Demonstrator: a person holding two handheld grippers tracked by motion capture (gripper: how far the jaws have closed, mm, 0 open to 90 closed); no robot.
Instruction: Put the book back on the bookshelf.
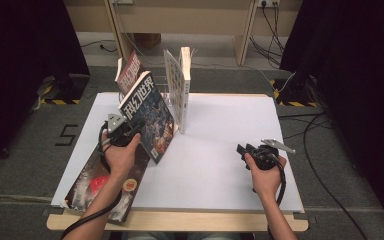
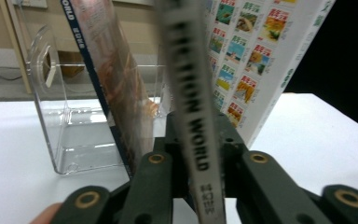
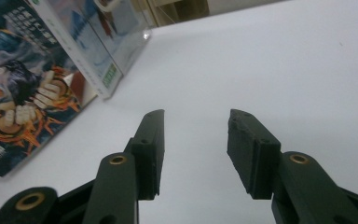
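White table (image 1: 220,150) fills the frame centre, wood edge along the bottom. At upper centre a clear rack (image 2: 65,135) holds magazines on end: one red-covered at its left end (image 1: 128,72), two pale ones at its right (image 1: 179,85). A fourth, the held magazine (image 1: 152,115), tilts left of centre, its lower edge near the rack's front; the left gripper (image 1: 122,131) is clamped on its spine, which in the left gripper view runs straight up between the jaws (image 2: 193,126). A fifth lies flat at lower left (image 1: 107,182), overhanging the table corner, untouched. Right gripper (image 1: 245,150), right of centre, low over bare table, jaws apart, nothing between them (image 3: 196,154). Judged: three shelved, one going in, one left, so past halfway. Count: five magazines, one rack, two grippers.
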